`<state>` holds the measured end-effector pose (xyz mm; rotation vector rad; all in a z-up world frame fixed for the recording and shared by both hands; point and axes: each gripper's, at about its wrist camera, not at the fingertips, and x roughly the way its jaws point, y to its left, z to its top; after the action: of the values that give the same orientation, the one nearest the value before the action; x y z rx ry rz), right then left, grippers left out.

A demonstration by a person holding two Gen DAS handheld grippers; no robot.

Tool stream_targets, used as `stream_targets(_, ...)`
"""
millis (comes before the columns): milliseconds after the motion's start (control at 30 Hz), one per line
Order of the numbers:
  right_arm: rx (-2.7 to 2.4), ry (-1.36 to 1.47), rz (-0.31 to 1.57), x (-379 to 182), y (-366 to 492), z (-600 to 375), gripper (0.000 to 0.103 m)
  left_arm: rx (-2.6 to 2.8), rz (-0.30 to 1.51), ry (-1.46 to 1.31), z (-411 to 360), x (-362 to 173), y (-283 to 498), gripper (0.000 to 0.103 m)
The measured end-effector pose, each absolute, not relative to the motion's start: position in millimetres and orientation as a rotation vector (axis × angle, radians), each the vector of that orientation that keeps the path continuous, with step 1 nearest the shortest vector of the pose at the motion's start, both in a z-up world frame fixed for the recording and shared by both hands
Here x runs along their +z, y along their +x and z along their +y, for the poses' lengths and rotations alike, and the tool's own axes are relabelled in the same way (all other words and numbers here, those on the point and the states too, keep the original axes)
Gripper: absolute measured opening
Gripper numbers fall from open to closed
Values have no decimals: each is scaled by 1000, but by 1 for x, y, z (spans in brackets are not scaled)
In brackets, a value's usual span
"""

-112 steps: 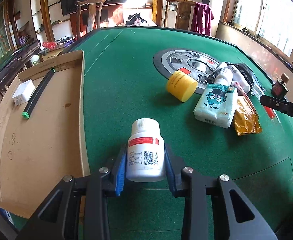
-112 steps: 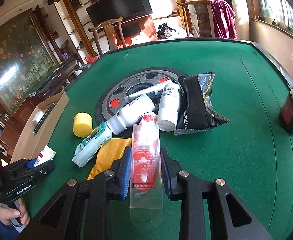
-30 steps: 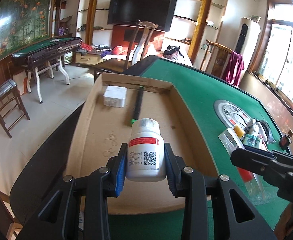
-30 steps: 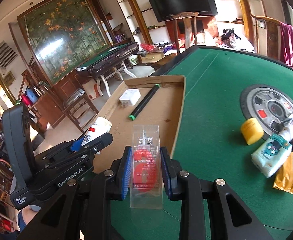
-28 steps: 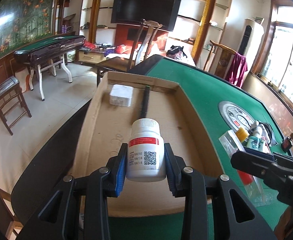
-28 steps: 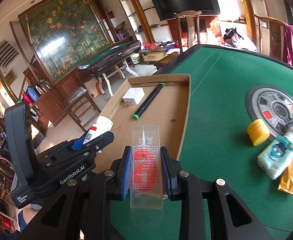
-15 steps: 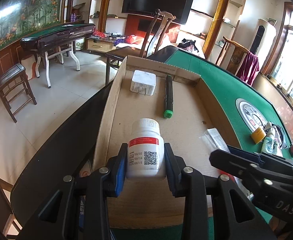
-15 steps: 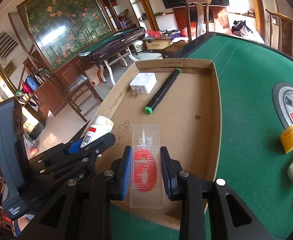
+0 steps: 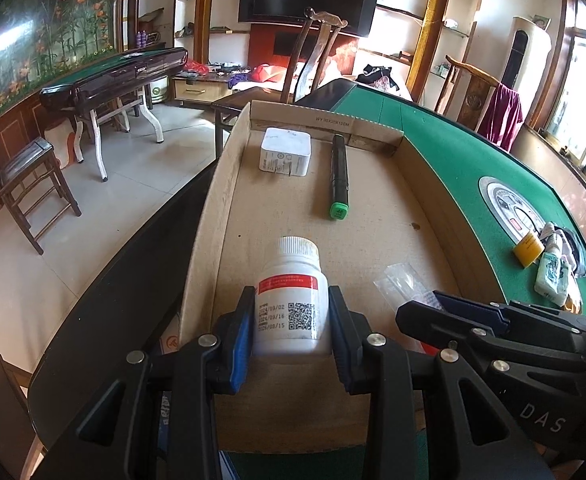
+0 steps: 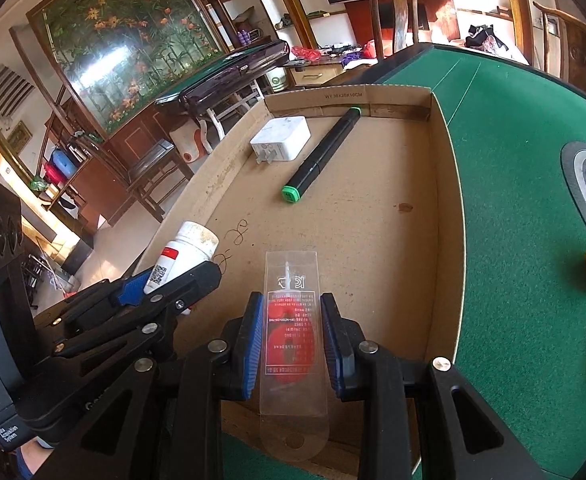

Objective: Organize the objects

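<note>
Both pairs of fingers are clamped on cargo: the left gripper (image 9: 291, 330) pinches a white pill bottle (image 9: 292, 296) at its label, the right gripper (image 10: 292, 340) a clear blister pack (image 10: 293, 344) with something red inside. A second ago they hung over the table's near edge; now both hover inside the cardboard tray (image 10: 447, 216), so release looks imminent. Farther in lie a green-capped marker (image 9: 339, 176) and a white charger (image 9: 285, 153).
</note>
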<state>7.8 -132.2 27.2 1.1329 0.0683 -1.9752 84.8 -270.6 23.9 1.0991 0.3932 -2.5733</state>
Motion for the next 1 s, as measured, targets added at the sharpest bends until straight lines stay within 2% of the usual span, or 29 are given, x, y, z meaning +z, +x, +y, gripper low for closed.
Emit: stream_targets(1000, -1989, 1149, 138, 28, 21, -141, 31, -2547, 326, 1132, -274, 24, 94, 33)
